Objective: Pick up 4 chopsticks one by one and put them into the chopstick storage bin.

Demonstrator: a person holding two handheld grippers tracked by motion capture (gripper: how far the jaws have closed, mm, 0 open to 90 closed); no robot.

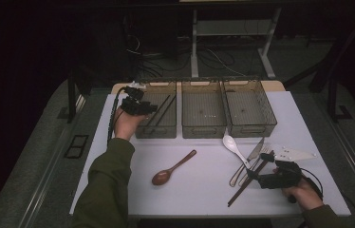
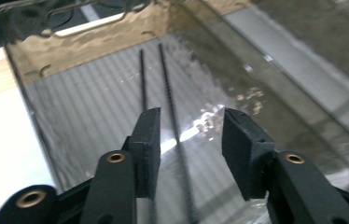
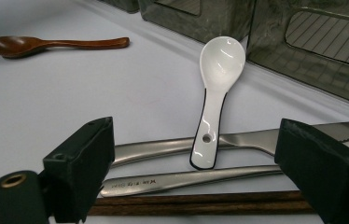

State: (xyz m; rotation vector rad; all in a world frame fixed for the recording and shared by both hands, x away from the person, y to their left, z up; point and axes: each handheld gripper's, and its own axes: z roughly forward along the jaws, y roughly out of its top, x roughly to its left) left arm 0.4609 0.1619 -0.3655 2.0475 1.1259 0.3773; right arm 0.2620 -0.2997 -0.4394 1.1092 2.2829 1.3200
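My left gripper (image 1: 148,108) hangs open over the left wire bin (image 1: 142,132). Two black chopsticks (image 2: 163,70) lie side by side on that bin's floor, right below the spread jaws (image 2: 191,116); nothing is held. My right gripper (image 1: 260,167) is open wide low over a pile of cutlery at the right front of the table. In the right gripper view its jaws (image 3: 196,125) straddle a white ceramic spoon (image 3: 221,58), a steel knife (image 3: 256,137), another steel handle (image 3: 172,179) and a pair of brown chopsticks (image 3: 200,203). None of them is gripped.
A wooden spoon (image 1: 173,167) lies alone mid-table. The middle bin (image 1: 203,128) and right bin (image 1: 251,127) stand side by side at the back. The white table (image 1: 133,190) ends close in front of the right hand. Cables and a desk frame sit beyond the table.
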